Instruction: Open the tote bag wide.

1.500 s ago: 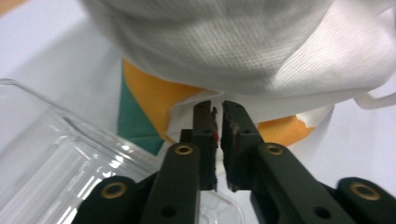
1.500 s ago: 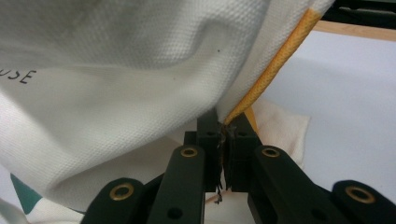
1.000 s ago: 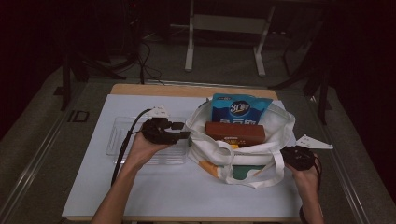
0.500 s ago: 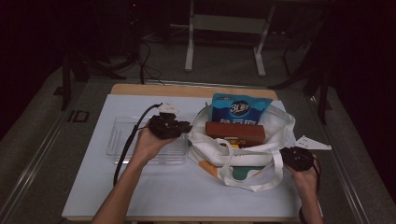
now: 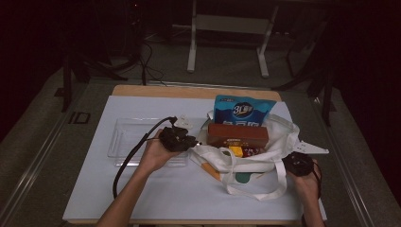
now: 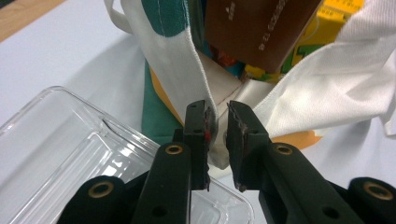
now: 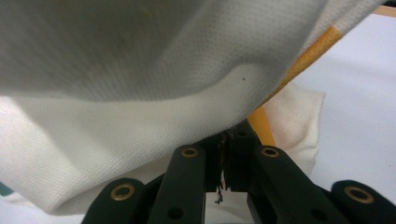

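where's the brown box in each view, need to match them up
High view: brown box lies across the open top of the white tote bag, centre right.
Left gripper view: brown box at top, right of centre, above the jaws.
Right gripper view: not in it.
Shared landmark: the white tote bag.

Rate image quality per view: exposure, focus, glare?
High view: dim, room behind the table nearly black, tote bag soft but readable. Left gripper view: bright, bag hem sharp, glare streaks on the clear plastic tray. Right gripper view: white canvas close to the lens, its upper part blurred and shadowed.
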Demonstrator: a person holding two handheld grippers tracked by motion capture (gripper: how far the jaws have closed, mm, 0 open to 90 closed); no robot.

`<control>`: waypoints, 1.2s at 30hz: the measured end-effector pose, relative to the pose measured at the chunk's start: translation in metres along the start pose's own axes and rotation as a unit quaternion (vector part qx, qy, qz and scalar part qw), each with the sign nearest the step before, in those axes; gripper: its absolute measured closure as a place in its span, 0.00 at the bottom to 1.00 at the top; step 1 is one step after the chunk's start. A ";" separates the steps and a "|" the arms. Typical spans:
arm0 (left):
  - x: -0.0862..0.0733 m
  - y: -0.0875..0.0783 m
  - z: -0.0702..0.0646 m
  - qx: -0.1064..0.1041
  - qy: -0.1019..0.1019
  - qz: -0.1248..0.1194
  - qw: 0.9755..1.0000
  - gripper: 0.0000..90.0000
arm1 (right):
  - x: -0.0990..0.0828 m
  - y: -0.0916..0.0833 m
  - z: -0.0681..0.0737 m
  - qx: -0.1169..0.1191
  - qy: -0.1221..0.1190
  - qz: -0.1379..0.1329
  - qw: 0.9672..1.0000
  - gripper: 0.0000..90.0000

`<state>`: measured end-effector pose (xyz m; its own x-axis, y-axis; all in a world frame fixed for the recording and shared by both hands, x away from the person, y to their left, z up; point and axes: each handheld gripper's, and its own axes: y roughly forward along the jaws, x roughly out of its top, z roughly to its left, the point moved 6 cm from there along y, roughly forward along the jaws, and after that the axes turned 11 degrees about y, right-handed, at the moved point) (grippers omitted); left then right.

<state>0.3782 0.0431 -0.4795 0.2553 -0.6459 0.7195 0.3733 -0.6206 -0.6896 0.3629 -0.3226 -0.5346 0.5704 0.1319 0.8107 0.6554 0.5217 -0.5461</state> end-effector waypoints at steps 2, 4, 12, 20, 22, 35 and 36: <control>0.001 -0.005 0.001 0.000 -0.005 -0.011 1.000 0.84 | 0.003 -0.003 0.002 -0.006 -0.001 -0.003 1.000 0.94; 0.002 -0.009 0.002 0.001 -0.007 -0.015 1.000 0.82 | 0.005 -0.008 0.003 -0.009 -0.004 -0.004 1.000 0.92; 0.007 -0.023 -0.004 0.007 0.013 -0.045 0.999 0.73 | 0.005 -0.043 0.005 0.006 0.001 -0.014 1.000 0.83; 0.019 -0.042 -0.016 0.005 0.040 -0.078 0.996 0.71 | 0.016 -0.074 0.015 0.018 -0.007 -0.046 0.999 0.78; 0.022 -0.041 -0.020 0.001 0.049 -0.081 0.996 0.69 | 0.021 -0.079 0.019 0.019 -0.012 -0.051 0.998 0.73; 0.022 -0.010 -0.027 -0.001 0.067 -0.031 0.997 0.59 | 0.051 -0.085 0.032 0.034 0.020 -0.098 0.994 0.57; 0.021 -0.008 -0.027 0.003 0.067 -0.028 0.997 0.59 | 0.052 -0.085 0.032 0.036 0.024 -0.101 0.994 0.57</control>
<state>0.3561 0.0223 -0.4608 0.1120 -0.6640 0.7393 0.3884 -0.6556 -0.6476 0.3217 -0.3333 -0.4392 0.4549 -0.0218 0.8903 0.7235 0.5919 -0.3552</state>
